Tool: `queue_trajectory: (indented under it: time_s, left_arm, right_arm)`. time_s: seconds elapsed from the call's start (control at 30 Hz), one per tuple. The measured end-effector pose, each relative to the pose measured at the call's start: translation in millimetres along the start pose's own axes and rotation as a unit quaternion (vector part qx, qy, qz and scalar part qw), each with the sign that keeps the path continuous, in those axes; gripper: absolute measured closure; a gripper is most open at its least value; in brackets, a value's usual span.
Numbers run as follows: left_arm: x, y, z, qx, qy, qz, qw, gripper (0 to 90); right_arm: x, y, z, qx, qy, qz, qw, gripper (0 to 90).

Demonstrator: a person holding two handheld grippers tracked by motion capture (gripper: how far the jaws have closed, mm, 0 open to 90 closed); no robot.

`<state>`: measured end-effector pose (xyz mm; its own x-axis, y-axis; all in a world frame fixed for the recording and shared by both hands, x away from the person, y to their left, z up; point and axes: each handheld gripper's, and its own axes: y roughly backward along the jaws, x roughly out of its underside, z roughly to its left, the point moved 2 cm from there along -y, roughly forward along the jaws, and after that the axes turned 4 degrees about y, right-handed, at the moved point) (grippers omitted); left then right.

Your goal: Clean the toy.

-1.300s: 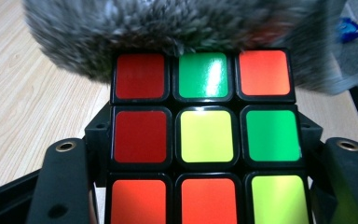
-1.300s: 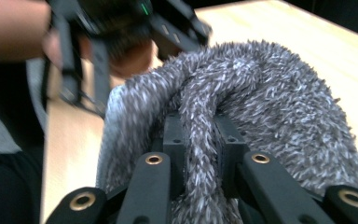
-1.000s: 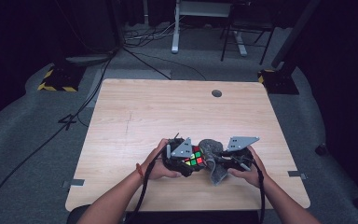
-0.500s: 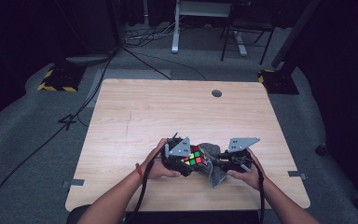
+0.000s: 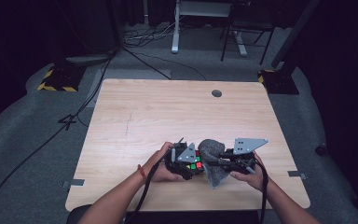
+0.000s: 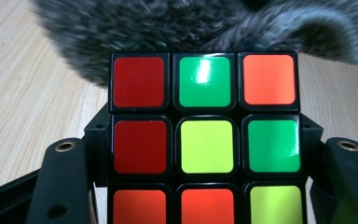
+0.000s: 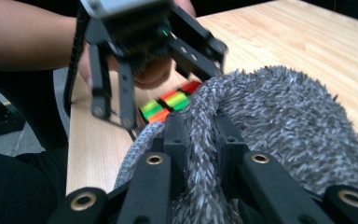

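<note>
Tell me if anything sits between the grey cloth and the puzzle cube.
Nothing visible does. The grey cloth, pinched in the right claw, lies right against the cube, which the left claw clamps.

A pale wooden table [image 5: 168,116] with a round grommet hole [image 5: 216,93] near its far edge stands on grey carpet [image 5: 37,140]. Black cables [image 5: 135,51] trail over the floor beyond the far edge. Yellow-and-black striped blocks [image 5: 55,80] sit off both far corners. Behind, in near darkness, stand a white desk leg [image 5: 175,28] and what may be a chair [image 5: 242,32].
</note>
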<state>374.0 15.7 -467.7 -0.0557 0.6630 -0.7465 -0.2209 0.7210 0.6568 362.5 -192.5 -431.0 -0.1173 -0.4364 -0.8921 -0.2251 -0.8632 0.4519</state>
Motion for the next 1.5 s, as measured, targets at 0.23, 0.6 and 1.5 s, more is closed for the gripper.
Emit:
queue_trajectory:
  time_s: [0.23,0.6,1.5]
  left_arm:
    - [-0.1,5.4,1.9,0.004,0.011,-0.015,0.9998,33.6]
    - [-7.6,21.5,4.8,0.016,0.023,-0.065,0.9975,33.6]
    - [-6.0,17.0,4.4,0.007,0.018,-0.053,0.9984,33.6]
  right_arm:
    - [-1.0,-2.5,2.3,0.006,0.01,0.01,0.9999,79.1]
    - [18.0,-7.6,-11.2,0.033,-0.017,0.07,0.9968,79.2]
    - [20.2,-11.0,-15.4,0.03,-0.016,0.09,0.9954,79.1]
